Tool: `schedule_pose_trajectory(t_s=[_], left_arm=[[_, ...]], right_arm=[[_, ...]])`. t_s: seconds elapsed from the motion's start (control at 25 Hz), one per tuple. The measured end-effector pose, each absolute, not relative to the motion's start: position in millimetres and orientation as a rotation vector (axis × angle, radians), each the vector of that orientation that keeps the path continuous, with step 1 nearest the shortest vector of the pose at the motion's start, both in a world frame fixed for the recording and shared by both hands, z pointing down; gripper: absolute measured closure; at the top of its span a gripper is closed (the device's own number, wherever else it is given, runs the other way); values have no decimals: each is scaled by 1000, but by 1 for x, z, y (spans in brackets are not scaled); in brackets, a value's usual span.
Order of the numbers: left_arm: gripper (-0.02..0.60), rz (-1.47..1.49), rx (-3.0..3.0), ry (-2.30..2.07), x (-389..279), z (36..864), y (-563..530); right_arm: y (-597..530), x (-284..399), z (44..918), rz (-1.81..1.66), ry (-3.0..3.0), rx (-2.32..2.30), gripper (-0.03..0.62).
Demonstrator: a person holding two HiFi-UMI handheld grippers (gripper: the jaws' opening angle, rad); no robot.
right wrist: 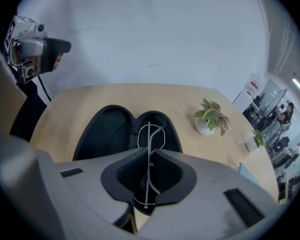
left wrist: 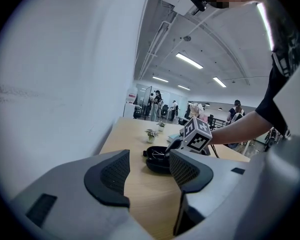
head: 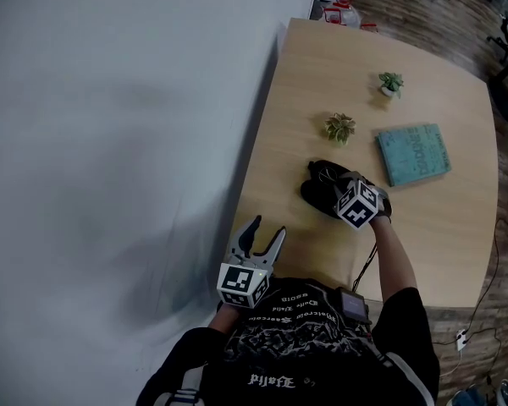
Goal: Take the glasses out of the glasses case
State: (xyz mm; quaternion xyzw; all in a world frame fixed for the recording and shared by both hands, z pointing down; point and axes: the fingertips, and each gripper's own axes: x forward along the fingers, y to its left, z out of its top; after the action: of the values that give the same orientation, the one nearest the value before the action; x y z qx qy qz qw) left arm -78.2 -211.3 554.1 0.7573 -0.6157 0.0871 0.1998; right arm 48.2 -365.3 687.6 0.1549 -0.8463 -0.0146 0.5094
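My right claw point(right wrist: 149, 156) pinches the thin wire glasses point(right wrist: 149, 134) at mid-frame; with my left claw point(left wrist: 149, 160) open and away, lifting could drag the unheld case point(right wrist: 105, 129).

The glasses point(right wrist: 149, 139) have a thin, shiny metal frame. The case point(right wrist: 107, 131) is matt black, lying on the smooth, pale wood table point(right wrist: 190, 96).

Your head camera looks steeply down from above your chest onto bench point(head: 457, 252), wall point(head: 110, 142) at left. Your left claw point(left wrist: 149, 174) camera sits low, near bench edge, facing across it toward room. Your right claw point(right wrist: 149, 179) camera tilts down, close over open glasses case point(right wrist: 107, 131) (all three views share it).
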Motion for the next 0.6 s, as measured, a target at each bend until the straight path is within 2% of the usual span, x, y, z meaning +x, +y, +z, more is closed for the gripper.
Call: schedule_pose_trajectory(t_s=[0.6], left_arm=[[328, 250, 2092, -1735, -86, 562, -204]], right_arm=[[-359, 40, 652, -197, -2081, 421, 572]])
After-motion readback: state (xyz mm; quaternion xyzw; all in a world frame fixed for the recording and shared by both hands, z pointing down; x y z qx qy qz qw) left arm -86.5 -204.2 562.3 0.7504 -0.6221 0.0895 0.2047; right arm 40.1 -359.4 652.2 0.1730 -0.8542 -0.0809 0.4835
